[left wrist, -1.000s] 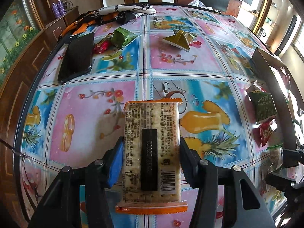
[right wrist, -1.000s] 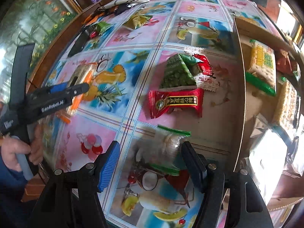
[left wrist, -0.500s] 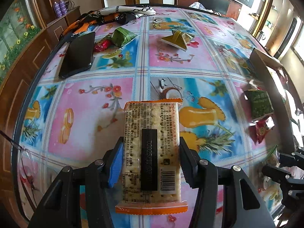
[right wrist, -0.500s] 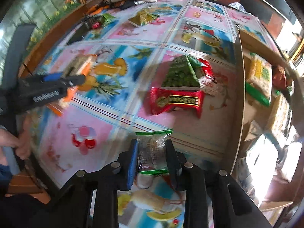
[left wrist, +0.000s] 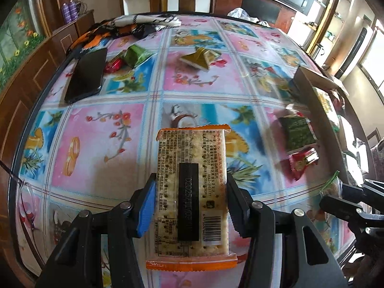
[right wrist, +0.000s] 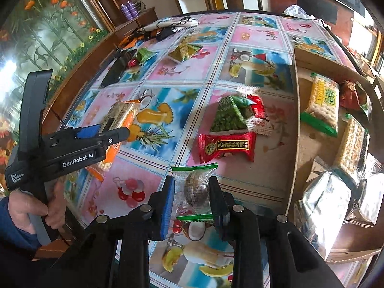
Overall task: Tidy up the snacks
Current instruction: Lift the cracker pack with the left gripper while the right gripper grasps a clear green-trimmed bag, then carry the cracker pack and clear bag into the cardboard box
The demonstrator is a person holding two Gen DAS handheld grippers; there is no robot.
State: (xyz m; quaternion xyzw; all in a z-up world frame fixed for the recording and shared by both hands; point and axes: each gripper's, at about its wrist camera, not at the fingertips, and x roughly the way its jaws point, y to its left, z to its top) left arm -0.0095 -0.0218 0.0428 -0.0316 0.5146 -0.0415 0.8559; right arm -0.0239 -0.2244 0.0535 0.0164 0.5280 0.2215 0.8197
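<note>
Both grippers are showing black frames with silver screws and one blue pad each; the left gripper (lettered "GenRobot.AI") is sitting in a bare hand, blue sleeve showing.

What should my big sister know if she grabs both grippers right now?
Left gripper: jaws shut on the cracker pack, above the table.
Right gripper: jaws shut on the clear egg packet.
Done: several snacks already in the cardboard box on the right.
Left: box both held packs, then the red packet, green pea bag and far green snacks.
</note>
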